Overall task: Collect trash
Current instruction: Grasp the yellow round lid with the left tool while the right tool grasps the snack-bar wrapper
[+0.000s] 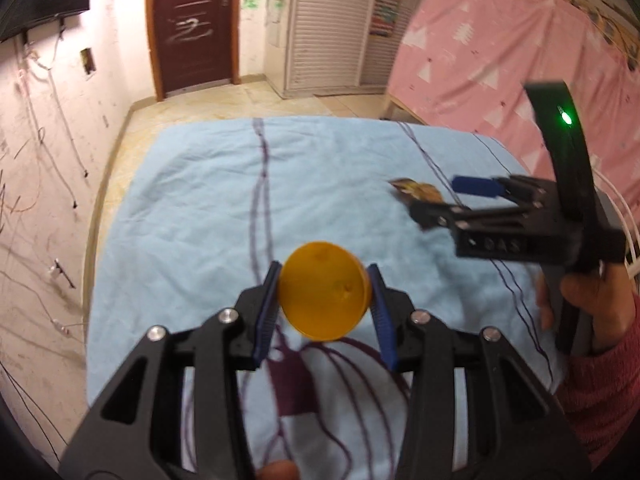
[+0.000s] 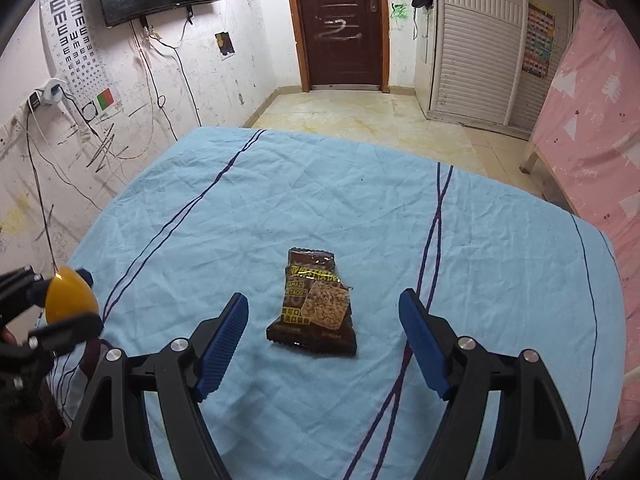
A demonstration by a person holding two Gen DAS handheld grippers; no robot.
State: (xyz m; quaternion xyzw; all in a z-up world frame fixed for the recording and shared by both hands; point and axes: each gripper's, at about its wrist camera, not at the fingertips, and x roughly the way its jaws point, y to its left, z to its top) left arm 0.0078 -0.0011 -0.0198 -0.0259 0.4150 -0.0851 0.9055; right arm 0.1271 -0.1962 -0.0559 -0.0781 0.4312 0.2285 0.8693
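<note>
My left gripper (image 1: 325, 294) is shut on an orange round plastic container (image 1: 325, 290) and holds it above the light blue sheet (image 1: 200, 200); the container also shows at the left of the right wrist view (image 2: 70, 294). A brown snack wrapper (image 2: 316, 308) lies flat on the sheet (image 2: 280, 200), just ahead of and between the fingers of my right gripper (image 2: 324, 312), which is open and empty. In the left wrist view the right gripper (image 1: 444, 198) hovers over the wrapper (image 1: 416, 190), partly hiding it.
The sheet covers a bed that ends at a tiled floor (image 2: 360, 116). A brown door (image 2: 340, 20) and a white louvred wardrobe (image 2: 480, 48) stand beyond. A pink covered surface (image 2: 592, 128) is at the right. A scribbled wall with cables (image 2: 120, 112) runs along the left.
</note>
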